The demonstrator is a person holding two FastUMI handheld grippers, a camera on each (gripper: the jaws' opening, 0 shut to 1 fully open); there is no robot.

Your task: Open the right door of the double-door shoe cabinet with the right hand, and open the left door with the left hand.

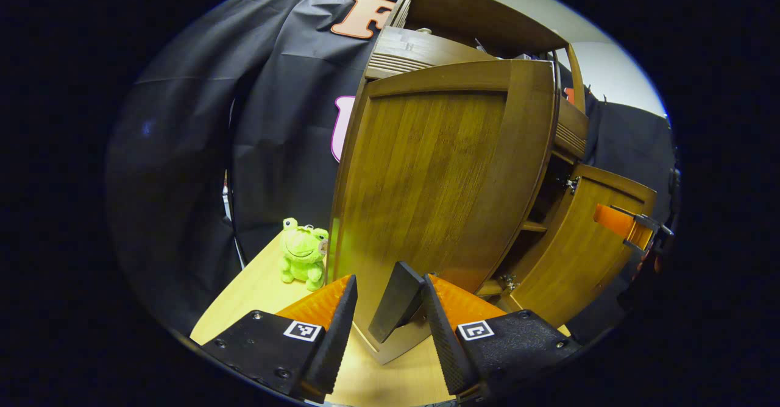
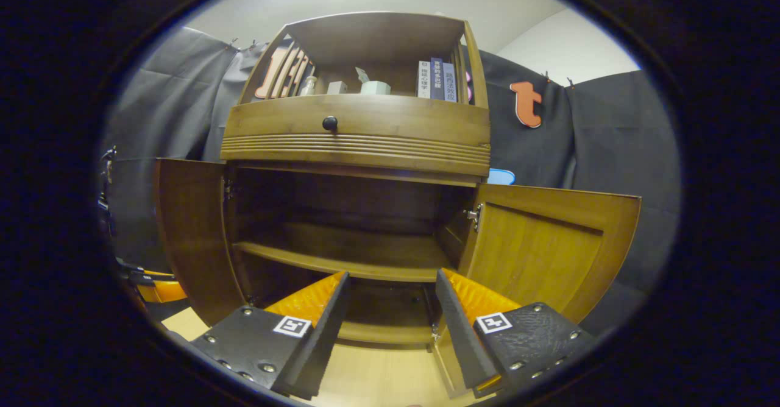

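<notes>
In the left gripper view, our left hand-held gripper (image 1: 385, 309) has its fingers spread at the free edge of the left door (image 1: 439, 194), whose dark handle (image 1: 396, 300) sits between them; we cannot tell whether either finger touches it. A green plush frog (image 1: 303, 252) sits on the counter (image 1: 244, 297) beside that door. In the right gripper view, our right hand-held gripper (image 2: 390, 309) is open and empty before the shoe cabinet (image 2: 359, 136), both doors swung wide, the right door (image 2: 536, 248) just beside it.
</notes>
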